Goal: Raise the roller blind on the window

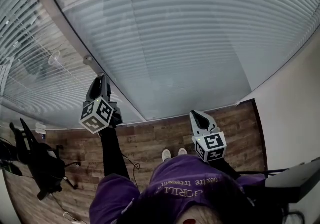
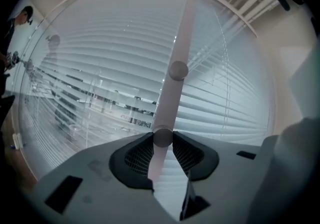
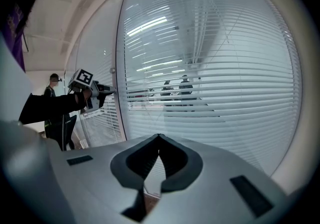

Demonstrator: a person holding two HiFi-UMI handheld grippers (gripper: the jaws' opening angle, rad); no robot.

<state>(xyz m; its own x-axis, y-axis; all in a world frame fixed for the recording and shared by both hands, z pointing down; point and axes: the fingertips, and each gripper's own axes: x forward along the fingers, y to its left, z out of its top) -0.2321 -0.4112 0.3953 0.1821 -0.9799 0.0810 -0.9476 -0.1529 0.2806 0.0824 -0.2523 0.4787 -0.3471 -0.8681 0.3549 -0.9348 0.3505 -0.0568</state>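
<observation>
Two grippers are facing the window: the left gripper (image 1: pixel 100 80) is clamping a round knob (image 2: pixel 162 137) on the pale window post (image 2: pixel 172 98), while the right gripper (image 3: pixel 159 138) is hanging empty, jaws pressed together. The slatted blind (image 1: pixel 190 43) is covering the whole pane.

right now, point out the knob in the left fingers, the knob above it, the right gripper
lower knob (image 2: pixel 162 138), left gripper view, its round end face
upper knob (image 2: pixel 178 70), left gripper view, its round face
right gripper (image 3: pixel 159 138), right gripper view, where the fingertips meet

The blind (image 1: pixel 200 43) is striped white, the knob (image 2: pixel 162 137) grey, the floor (image 1: pixel 150 140) wood-grain brown.
</observation>
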